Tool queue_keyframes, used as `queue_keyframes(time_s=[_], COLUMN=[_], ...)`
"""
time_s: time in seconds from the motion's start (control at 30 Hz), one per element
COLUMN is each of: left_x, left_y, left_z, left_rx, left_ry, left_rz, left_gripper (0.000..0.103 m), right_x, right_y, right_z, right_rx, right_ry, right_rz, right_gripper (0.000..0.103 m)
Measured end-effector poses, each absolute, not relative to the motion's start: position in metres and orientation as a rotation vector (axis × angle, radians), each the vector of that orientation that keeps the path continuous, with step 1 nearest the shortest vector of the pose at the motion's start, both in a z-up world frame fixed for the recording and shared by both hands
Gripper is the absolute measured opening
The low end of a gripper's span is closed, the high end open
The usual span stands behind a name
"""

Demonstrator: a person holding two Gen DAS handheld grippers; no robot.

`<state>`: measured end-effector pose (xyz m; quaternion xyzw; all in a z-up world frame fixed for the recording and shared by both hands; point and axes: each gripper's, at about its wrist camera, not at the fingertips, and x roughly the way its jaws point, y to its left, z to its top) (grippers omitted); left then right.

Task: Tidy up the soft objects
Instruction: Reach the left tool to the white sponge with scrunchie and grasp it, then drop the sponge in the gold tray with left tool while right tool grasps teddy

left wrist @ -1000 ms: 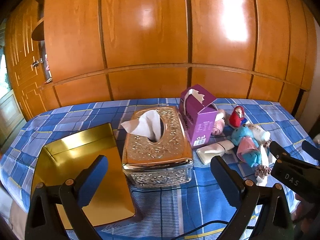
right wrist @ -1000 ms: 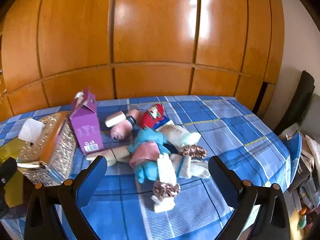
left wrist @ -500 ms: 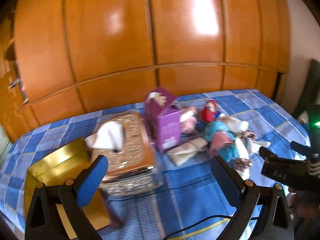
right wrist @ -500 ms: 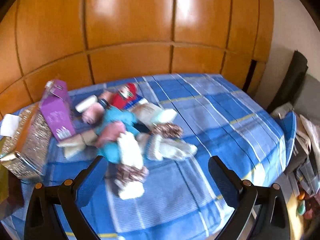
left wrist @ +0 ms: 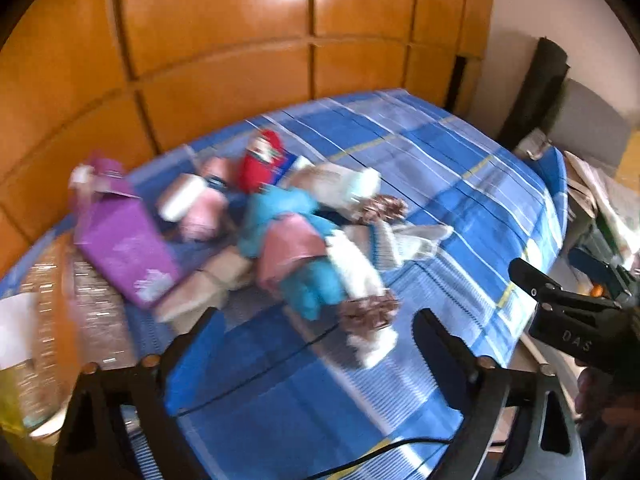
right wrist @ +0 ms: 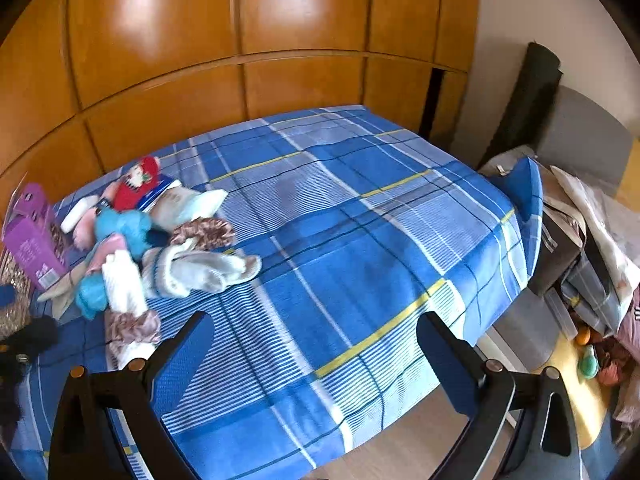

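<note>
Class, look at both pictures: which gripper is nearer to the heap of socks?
Left. The left gripper hovers right before the heap of socks; the right gripper points at bare cloth to its right.

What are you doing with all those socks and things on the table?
A person holds a gripper in each hand over a table with a blue checked cloth. Both the left gripper and the right gripper are open and hold nothing. A pile of socks and soft things lies beside a purple box, untouched so far.
</note>
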<state>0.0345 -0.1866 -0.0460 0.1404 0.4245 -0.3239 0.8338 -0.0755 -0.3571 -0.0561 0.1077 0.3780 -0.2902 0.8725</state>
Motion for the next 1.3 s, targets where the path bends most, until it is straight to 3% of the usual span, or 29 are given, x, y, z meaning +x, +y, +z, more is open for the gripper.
queue_keyframes(time_s=[0.3, 0.37, 0.43, 0.53, 0.87, 1.3], left_x=[0.059, 0.058, 0.057, 0.057, 0.034, 0.189], left_y=[-0.223, -0.225, -0.226, -0.222, -0.190, -0.157], left_z=[-0.095, -0.106, -0.117, -0.119, -0.056, 0.060], left_rx=[0.295, 0.291, 0.276, 0.221, 0.281, 0.055], left_ry=[1.065, 1.108, 1.149, 1.156, 1.065, 0.877], left_rz=[-0.669, -0.678, -0.699, -0.732, -0.911, -0.653], left_gripper=[0.086, 0.074, 0.044, 0.028, 0.026, 0.026], right_x=[-0.071, -0.071, -0.070, -0.069, -0.065, -0.051], right_y=[-0.366, -0.366, -0.367, -0.366, -0.367, -0.337], right_z=[-0.065, -0.067, -0.069, -0.073, -0.087, -0.104], right_rx=[0.265, 0.269, 0.275, 0.275, 0.325, 0.277], right_ry=[0.818, 0.824, 0.832, 0.844, 0.899, 0.990], right_rz=[-0.591, -0.592, -0.592, -0.592, -0.547, -0.393], right_gripper=[0.103, 0.103, 0.103, 0.103, 0.101, 0.092])
